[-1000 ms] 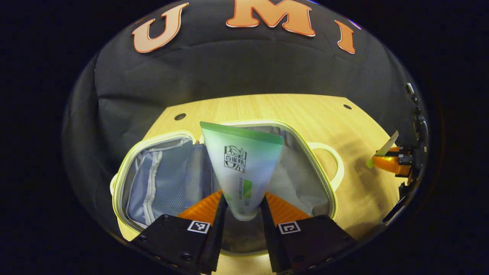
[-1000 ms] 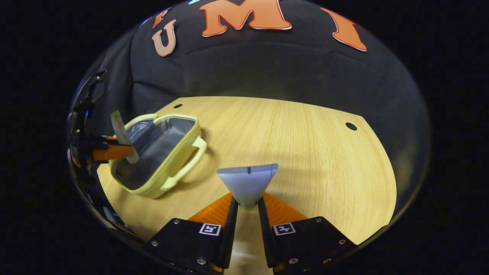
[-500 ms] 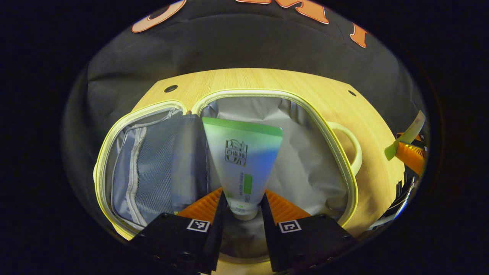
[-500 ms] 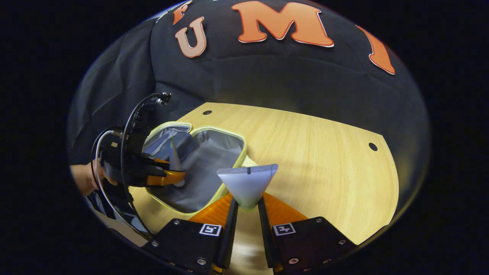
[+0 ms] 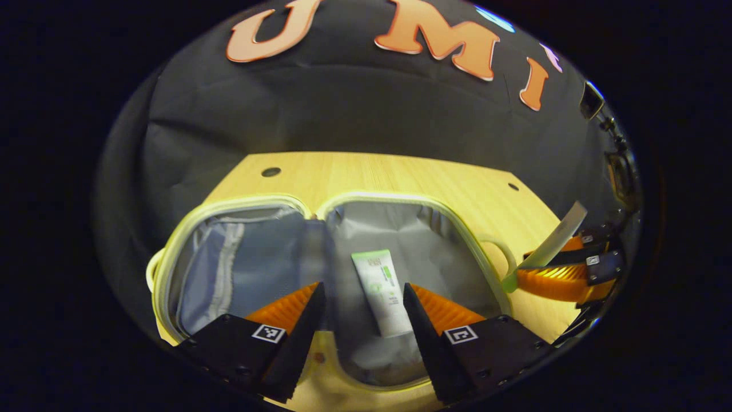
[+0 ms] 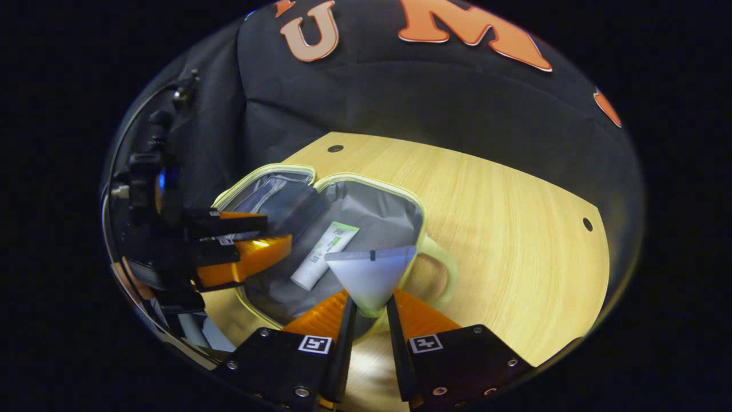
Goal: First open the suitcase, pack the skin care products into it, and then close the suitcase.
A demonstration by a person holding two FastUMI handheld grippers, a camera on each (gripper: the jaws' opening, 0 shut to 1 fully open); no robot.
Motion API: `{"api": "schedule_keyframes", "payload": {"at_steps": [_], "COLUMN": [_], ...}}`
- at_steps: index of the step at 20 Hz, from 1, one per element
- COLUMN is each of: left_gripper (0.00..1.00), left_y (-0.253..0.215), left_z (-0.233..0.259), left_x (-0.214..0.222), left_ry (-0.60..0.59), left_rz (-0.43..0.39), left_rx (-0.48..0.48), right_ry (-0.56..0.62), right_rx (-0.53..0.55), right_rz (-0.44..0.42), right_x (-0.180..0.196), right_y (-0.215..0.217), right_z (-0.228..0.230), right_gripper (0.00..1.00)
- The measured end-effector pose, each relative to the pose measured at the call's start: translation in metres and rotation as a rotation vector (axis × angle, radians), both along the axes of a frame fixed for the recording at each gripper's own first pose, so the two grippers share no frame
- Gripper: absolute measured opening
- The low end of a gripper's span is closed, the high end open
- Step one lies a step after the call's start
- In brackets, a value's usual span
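The pale yellow suitcase [image 5: 171, 252] [image 6: 420, 229] lies open flat on the table, grey lining up. A white-and-green tube [image 5: 382, 292] [image 6: 321, 254] lies loose in its right half. My left gripper [image 5: 361, 312] is open just above that half, with the tube between and below its fingers, untouched. In the right gripper view the left gripper [image 6: 251, 240] hangs over the case's left side. My right gripper [image 6: 370, 312] is shut on a second white tube [image 6: 372, 274] at the case's near right edge; this tube [image 5: 549, 246] shows in the left gripper view too.
The light wooden table [image 6: 503, 229] spreads wide to the right of the case, with small round holes [image 6: 583, 224] near its far corners. The case's handle [image 6: 443, 274] sticks out on the right side. Black cloth walls the booth behind.
My left gripper opened and let go of the green-and-white tube, which now lies in the case's right half, then pulled back. My right gripper carried its tube leftward to the case's edge.
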State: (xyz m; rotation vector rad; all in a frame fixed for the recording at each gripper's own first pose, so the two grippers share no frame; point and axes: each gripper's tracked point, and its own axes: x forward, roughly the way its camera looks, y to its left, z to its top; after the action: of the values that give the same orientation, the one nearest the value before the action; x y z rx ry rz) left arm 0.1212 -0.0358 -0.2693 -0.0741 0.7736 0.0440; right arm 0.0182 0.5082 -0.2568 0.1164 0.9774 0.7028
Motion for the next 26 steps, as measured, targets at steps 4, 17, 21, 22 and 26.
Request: {"api": "schedule_keyframes", "payload": {"at_steps": [4,17,21,22,26], "left_gripper": [0.93,0.96,0.96,0.96,0.96], "left_y": [0.057,0.233,0.259,0.264,0.277], "left_z": [0.033,0.087,0.087,0.086,0.073], "left_x": [-0.015,-0.097,-0.104,-0.103,-0.089], "left_ry": [-0.039,0.014,0.014,0.014,0.053], "left_rz": [0.109,0.529,0.58,0.587,0.561], "left_rx": [0.024,0.001,-0.035,-0.037,-0.053], "right_ry": [0.063,0.205,0.156,0.137,0.094], "right_rx": [-0.031,-0.132,-0.11,-0.107,-0.077], "right_rz": [0.046,-0.032,-0.077,-0.09,-0.152], "right_x": [-0.004,0.013,0.026,0.029,0.035], "right_y": [0.033,0.044,0.026,0.02,-0.007], "right_z": [-0.016,-0.055,-0.039,-0.034,0.0], "right_gripper": [0.35,0.41,0.55,0.61,0.75]}}
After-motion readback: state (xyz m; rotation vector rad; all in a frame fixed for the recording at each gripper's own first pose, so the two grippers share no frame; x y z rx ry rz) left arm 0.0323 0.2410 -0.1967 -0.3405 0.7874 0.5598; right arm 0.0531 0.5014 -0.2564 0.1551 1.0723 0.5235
